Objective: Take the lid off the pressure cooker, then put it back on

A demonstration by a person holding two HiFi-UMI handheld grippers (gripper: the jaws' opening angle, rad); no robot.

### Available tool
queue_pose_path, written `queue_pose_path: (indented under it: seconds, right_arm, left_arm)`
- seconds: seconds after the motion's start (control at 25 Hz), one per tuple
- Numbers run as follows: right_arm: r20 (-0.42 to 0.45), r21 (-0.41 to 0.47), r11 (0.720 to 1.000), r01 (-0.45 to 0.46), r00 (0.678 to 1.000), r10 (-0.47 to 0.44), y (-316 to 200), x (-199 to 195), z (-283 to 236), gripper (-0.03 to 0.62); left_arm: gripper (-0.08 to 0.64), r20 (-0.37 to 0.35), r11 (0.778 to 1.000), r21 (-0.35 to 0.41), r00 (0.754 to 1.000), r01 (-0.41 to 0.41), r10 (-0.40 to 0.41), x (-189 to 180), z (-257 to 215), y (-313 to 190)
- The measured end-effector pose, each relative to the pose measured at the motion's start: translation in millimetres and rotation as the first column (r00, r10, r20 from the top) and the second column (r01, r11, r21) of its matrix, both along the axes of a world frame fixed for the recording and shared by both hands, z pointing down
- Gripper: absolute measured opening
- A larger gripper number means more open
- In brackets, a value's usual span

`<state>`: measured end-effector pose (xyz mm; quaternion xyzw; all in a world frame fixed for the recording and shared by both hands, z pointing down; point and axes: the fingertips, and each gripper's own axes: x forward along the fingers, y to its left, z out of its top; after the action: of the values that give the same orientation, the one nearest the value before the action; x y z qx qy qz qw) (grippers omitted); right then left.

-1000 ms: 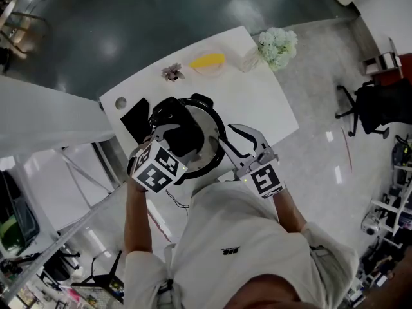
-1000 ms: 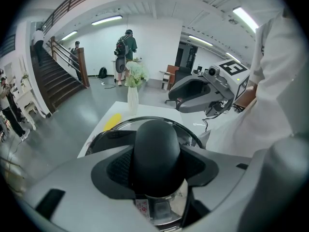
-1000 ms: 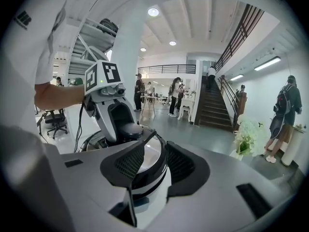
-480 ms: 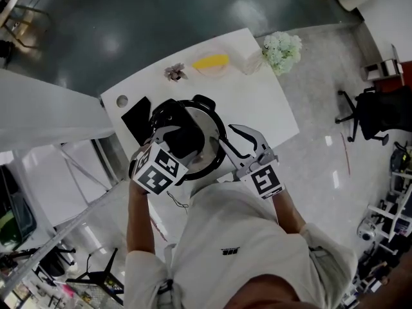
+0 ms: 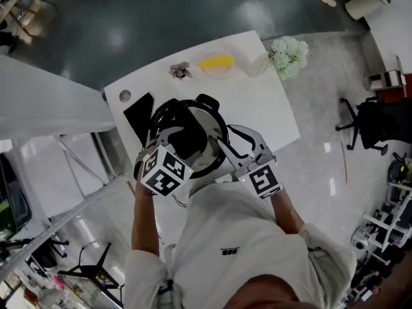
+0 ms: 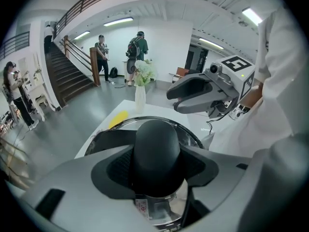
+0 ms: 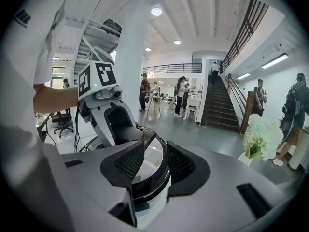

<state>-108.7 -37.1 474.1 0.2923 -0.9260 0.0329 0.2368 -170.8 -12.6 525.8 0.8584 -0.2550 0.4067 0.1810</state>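
The pressure cooker stands on the white table with its steel lid on. My left gripper comes down from above and is shut on the lid's black knob, a pad against each side. My right gripper reaches in at the cooker's right side. In the right gripper view its pads flank a black part of the cooker's rim and seem to close on it. The cooker's lower body is hidden behind both grippers.
At the table's far edge stand a vase of white flowers, a yellow object and a small dried flower. A flat black slab lies left of the cooker. Office chairs stand on the floor to the right.
The left gripper has rolled slightly on the knob, its marker cube shifting a little to the right. The right gripper and the cooker stay where they were.
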Motion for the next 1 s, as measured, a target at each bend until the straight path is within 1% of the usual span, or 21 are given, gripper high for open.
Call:
queue_pose_path:
  seconds: [0.08,0.2,0.32,0.4,0.6,1.0]
  right_arm:
    - [0.001,0.025,0.999,0.024,1.0,-0.024,-0.3,-1.7,1.1,0.147]
    - [0.001,-0.01,1.0,0.013,1.0,-0.013,0.3,-3.4,0.0,0.146]
    - [0.007,0.037,0.998,0.05,0.999,-0.051,-2.9,-3.9,-1.0,0.146]
    - [0.007,0.049,0.997,0.06,0.998,-0.061,-5.1,-2.5,-1.2,0.146]
    - [0.007,-0.023,0.999,0.033,0.999,-0.033,-4.2,-1.9,-1.3,0.146]
    - [0.014,-0.012,0.996,0.091,0.996,-0.091,-7.5,-7.2,1.5,0.146]
  left_arm:
    - [0.287,-0.01,1.0,0.007,1.0,0.007,-0.006,-0.4,-0.7,0.2]
    - [0.287,-0.022,1.0,0.01,1.0,0.014,-0.014,-2.2,-0.7,0.1]
    - [0.287,-0.021,1.0,0.008,0.999,0.03,-0.03,-3.7,-1.4,-0.4]
    - [0.287,-0.02,0.999,0.008,0.999,0.046,-0.046,-3.2,-1.3,-1.0]
    - [0.287,-0.022,0.996,0.007,0.996,0.092,-0.091,-3.9,-1.5,-1.6]
    - [0.287,-0.017,0.978,0.005,0.978,0.207,-0.207,-5.3,-1.7,-4.1]
